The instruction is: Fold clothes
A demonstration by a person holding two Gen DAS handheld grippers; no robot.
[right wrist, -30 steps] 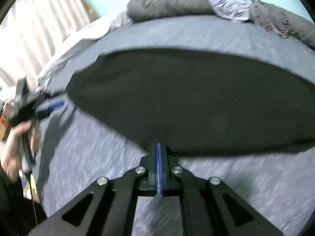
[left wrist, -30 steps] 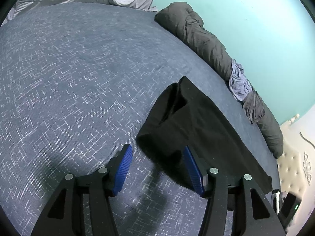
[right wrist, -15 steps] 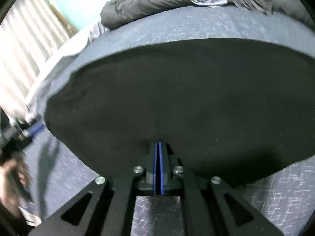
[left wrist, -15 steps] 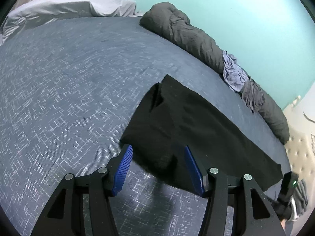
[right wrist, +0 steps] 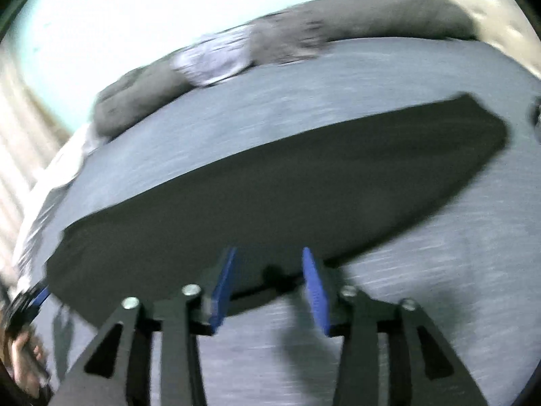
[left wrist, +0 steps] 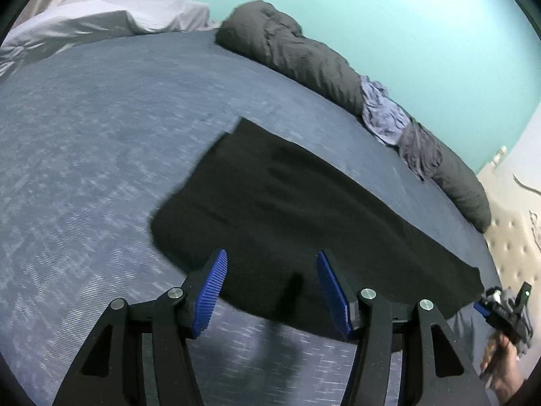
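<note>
Black garment [left wrist: 297, 209] lies flat on the blue-grey bedspread [left wrist: 84, 142], running from frame centre to the lower right in the left wrist view. At lower centre, the left gripper [left wrist: 272, 291] stands parted, holding nothing. The right gripper [right wrist: 267, 287], blurred, has just been opening; its pads are apart over the garment's near edge, gripping nothing.

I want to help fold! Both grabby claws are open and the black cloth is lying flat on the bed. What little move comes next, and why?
Probably lower the left gripper to pinch the near edge of the black cloth. It lies spread flat on the bed, neither gripper holds it, and the right gripper has just been opening with nothing pinched.
</note>
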